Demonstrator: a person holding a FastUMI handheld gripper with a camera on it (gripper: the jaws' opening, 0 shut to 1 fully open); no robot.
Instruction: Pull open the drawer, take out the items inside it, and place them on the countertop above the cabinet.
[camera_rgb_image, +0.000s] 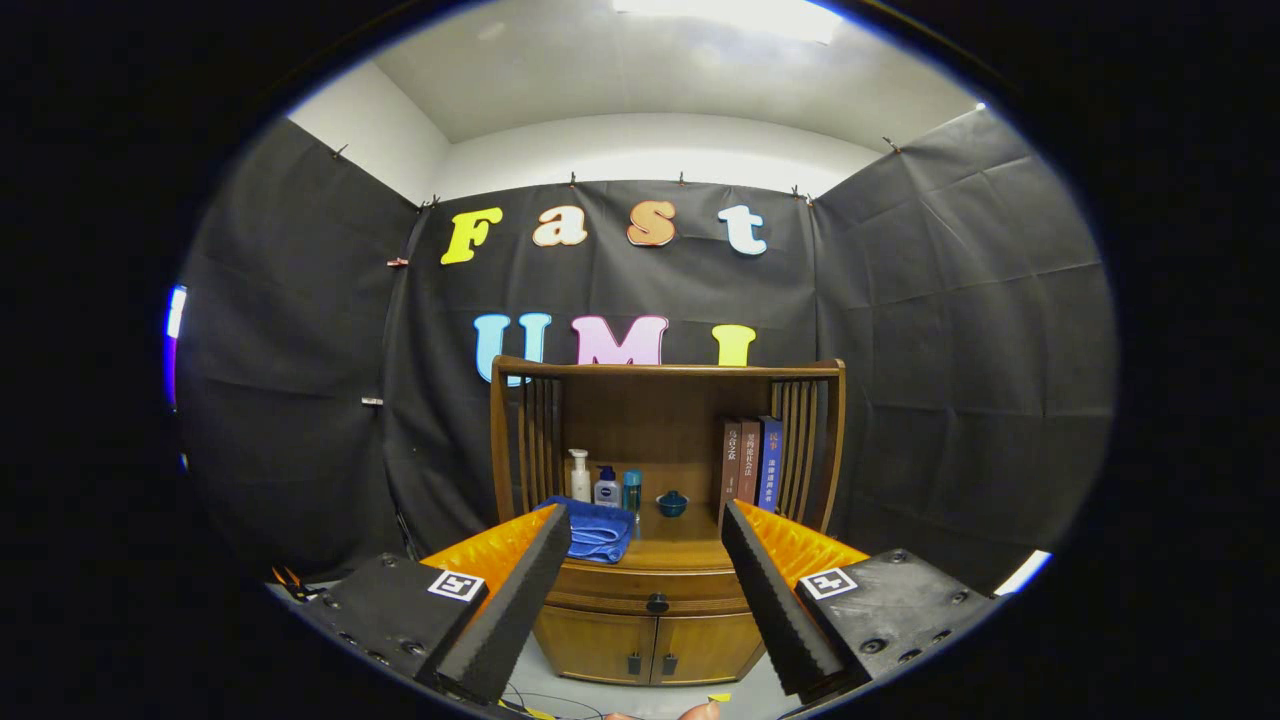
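Gripper (645, 520) was held wide open, nothing between the fingers (505, 610), well back from the wooden cabinet (650, 640). Drawer (655, 590) was shut, its dark knob (657, 603) seen in the gap between the fingers; two small doors (650, 648) below it. On the countertop (680, 550) above: folded blue towel (598, 530) at left, w/ three bottles (604, 485) behind it, small blue lidded pot (672, 503) in the middle, three books (750, 462) upright at right. Drawer contents couldn't be seen.
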